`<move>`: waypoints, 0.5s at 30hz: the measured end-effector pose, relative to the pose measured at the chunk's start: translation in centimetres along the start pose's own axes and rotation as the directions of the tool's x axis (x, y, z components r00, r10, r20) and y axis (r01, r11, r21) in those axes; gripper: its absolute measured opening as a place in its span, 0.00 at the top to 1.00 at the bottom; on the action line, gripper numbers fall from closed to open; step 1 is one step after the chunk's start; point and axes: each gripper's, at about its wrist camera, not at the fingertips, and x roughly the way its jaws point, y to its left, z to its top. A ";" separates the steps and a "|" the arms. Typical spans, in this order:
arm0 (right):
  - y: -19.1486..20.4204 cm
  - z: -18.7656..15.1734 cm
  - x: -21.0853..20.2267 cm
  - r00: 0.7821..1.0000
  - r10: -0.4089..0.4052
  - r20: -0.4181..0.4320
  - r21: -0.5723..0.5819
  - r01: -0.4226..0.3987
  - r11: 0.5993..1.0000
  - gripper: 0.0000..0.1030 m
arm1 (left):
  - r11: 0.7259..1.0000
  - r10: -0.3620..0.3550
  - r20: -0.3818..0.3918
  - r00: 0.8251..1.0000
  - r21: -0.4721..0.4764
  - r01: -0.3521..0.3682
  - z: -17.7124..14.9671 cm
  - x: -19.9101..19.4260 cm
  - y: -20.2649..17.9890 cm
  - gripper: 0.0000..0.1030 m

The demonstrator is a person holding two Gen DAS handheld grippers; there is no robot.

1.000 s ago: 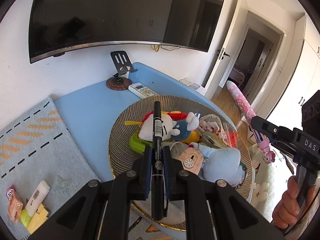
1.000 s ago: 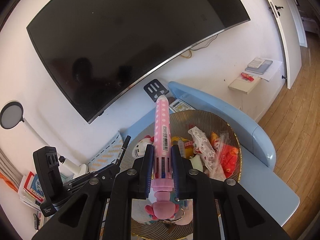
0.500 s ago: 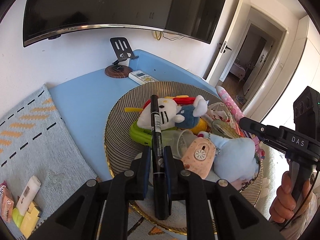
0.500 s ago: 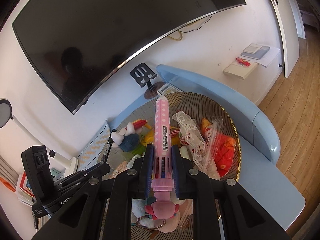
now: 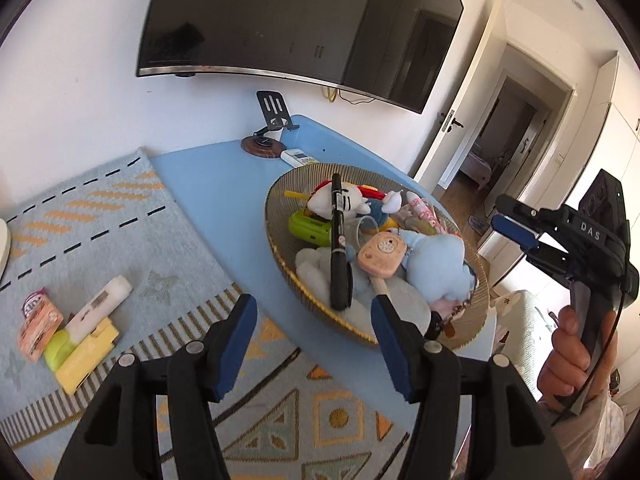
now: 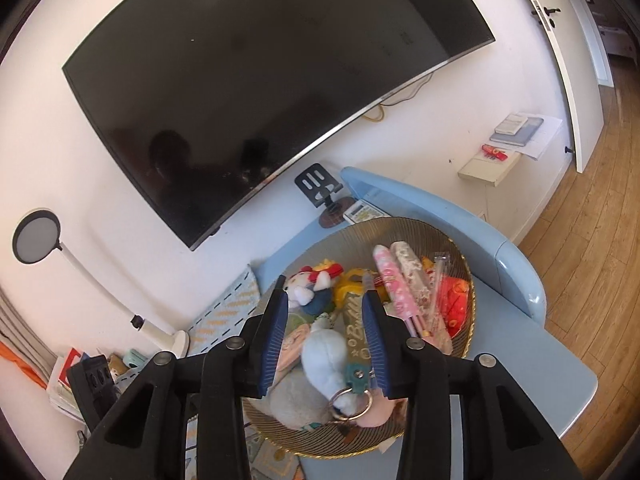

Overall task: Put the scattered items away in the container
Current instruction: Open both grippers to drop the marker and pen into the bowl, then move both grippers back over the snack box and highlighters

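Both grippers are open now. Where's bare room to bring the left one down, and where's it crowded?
Free: the blue tabletop between the woven mat and the basket, up to the phone stand. Mat centre is bare too. Crowded: the basket, piled with toys and the black marker; the mat's left corner holds small packets.

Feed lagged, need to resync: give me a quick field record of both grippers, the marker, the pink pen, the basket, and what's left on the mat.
left gripper: open, empty
right gripper: open, empty, over the basket
marker: lying on the toys in the basket
pink pen: lying in the basket, right side
basket: on the blue table, full of plush toys
left on mat: white tube, yellow block, orange packet
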 end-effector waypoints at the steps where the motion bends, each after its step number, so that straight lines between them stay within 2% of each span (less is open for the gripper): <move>1: 0.7 -0.2 -0.5 1.000 0.016 0.001 -0.008 -0.016 1.000 0.61 | 1.000 0.017 0.003 1.000 -0.007 -0.017 -0.8 -0.9 0.5 0.44; 4: 3.2 -1.0 -1.9 0.998 0.068 0.003 -0.044 -0.068 0.997 0.57 | 0.995 0.070 0.006 0.998 -0.067 -0.069 -3.1 -4.0 3.1 0.44; 7: 5.8 -2.4 -2.7 0.993 0.118 -0.025 -0.079 -0.120 0.990 0.53 | 0.975 0.102 0.040 0.994 -0.203 -0.092 -5.6 -8.1 7.4 0.44; 9: 7.6 -3.5 -3.0 0.987 0.151 -0.048 -0.101 -0.155 0.983 0.41 | 0.954 0.120 0.051 0.991 -0.283 -0.101 -6.9 -10.5 10.3 0.43; 10: 8.5 -4.0 -3.0 0.984 0.164 -0.065 -0.110 -0.171 0.979 0.39 | 0.944 0.136 0.055 0.989 -0.311 -0.112 -7.4 -11.6 11.7 0.43; 13: 11.5 -5.6 -2.3 0.974 0.189 -0.125 -0.162 -0.208 0.965 0.38 | 0.925 0.178 0.065 0.982 -0.351 -0.144 -8.0 -13.8 15.0 0.43; 15: 13.6 -6.5 -1.5 0.968 0.195 -0.161 -0.201 -0.226 0.953 0.38 | 0.924 0.171 0.052 0.984 -0.354 -0.141 -7.7 -13.8 16.6 0.43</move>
